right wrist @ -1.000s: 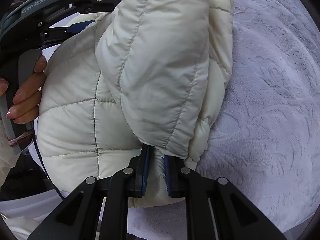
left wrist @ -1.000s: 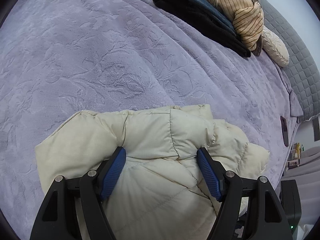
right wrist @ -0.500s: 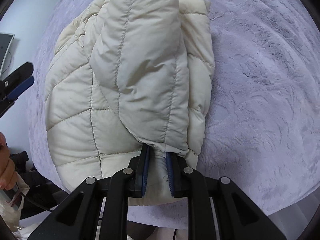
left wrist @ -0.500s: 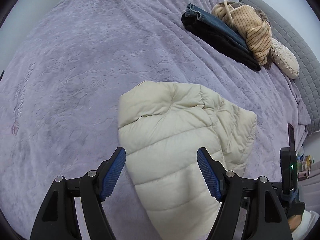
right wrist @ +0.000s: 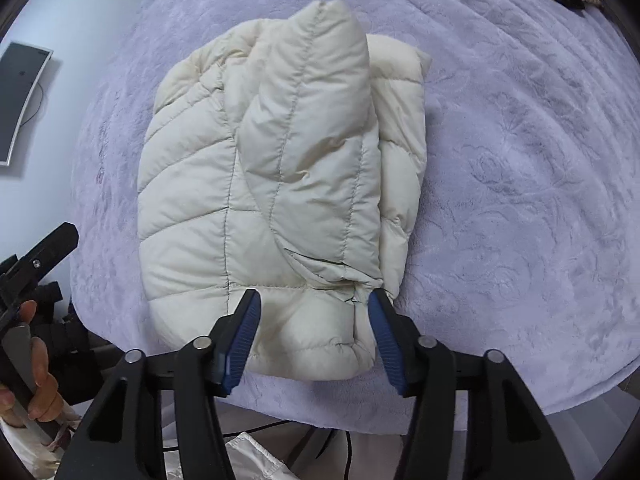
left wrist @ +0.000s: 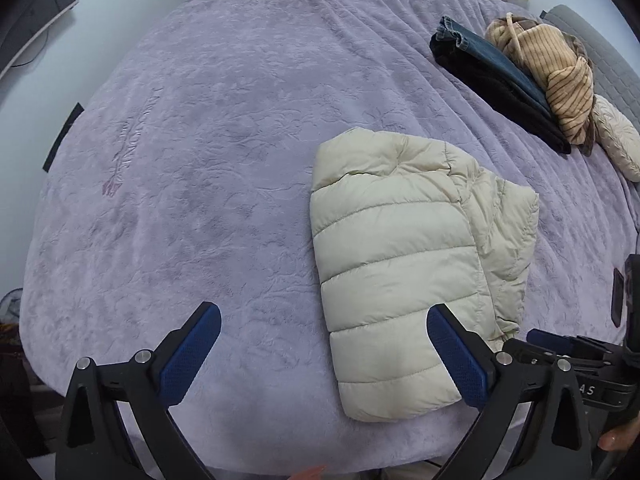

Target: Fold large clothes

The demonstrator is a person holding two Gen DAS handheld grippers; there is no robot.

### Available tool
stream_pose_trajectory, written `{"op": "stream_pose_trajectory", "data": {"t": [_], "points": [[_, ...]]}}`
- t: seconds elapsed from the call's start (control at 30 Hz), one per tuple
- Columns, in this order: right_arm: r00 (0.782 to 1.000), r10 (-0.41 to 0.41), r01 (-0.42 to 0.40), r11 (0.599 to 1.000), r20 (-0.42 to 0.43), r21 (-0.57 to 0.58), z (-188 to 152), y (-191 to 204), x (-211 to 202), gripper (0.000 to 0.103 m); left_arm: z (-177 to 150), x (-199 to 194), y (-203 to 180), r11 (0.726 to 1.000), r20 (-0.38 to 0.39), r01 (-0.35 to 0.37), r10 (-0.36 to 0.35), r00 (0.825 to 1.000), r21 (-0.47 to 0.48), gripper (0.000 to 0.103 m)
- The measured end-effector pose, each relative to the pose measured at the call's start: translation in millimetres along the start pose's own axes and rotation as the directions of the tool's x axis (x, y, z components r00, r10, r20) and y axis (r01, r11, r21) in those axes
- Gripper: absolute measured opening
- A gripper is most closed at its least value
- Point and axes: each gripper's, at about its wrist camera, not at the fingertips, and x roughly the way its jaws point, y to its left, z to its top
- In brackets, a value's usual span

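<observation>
A cream quilted puffer jacket [left wrist: 400, 248] lies folded into a compact bundle on the purple bedspread [left wrist: 200, 160], near its front edge. My left gripper [left wrist: 324, 348] is open and empty, pulled back above the bed to the left of the jacket. In the right wrist view the jacket [right wrist: 280, 184] lies with a sleeve folded along its top. My right gripper [right wrist: 314, 330] is open, its blue pads either side of the jacket's near hem, holding nothing.
A pile of folded dark clothes [left wrist: 492, 80] with a striped tan garment [left wrist: 560, 76] and a cream pillow [left wrist: 616, 140] sits at the far right of the bed. A grey headboard [left wrist: 600, 56] is behind it. A monitor [right wrist: 20, 100] hangs on the wall at left.
My right gripper has opened and let go of the jacket's hem. Both grippers have drawn back from the jacket, which now rests flat and folded on the bed.
</observation>
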Motion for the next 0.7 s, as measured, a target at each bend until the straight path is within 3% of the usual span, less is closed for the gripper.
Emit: {"op": "stream_pose_trajectory", "data": {"t": [0.07,0.17,0.27,0.33,0.37,0.53,0.7], "points": [[1.0,-0.008,0.008,1.0,0.022,-0.009,0,3,-15,0.065,-6,-8,-4,1.0,0.003,-0.016,0.016,1.0,-0.006,0.103],[0.997,-0.032,0.035,0.999,0.073,-0.031,-3,10,-40,0.082,-13,-22,-8,1.0,0.016,-0.018,0.019,1.0,-0.015,0.103],[0.988,-0.076,0.085,0.995,0.135,-0.061,-7,19,-65,0.084,-16,-38,-11,0.999,0.041,-0.023,0.023,0.999,-0.022,0.103],[0.981,-0.095,0.105,0.993,0.168,-0.056,-10,24,-78,0.1,-17,-47,-14,0.999,0.046,-0.038,0.039,0.998,-0.019,0.103],[0.978,-0.095,0.106,0.993,0.188,-0.052,-12,26,-83,0.102,-18,-51,-15,0.999,0.048,-0.038,0.039,0.998,-0.017,0.103],[0.958,-0.143,0.16,0.986,0.249,-0.049,-20,41,-100,0.103,-23,-72,-21,0.999,0.058,-0.036,0.038,0.998,-0.031,0.103],[0.953,-0.157,0.176,0.983,0.258,-0.054,-31,53,-115,0.103,-26,-87,-24,0.998,0.055,-0.046,0.048,0.997,-0.039,0.103]]}}
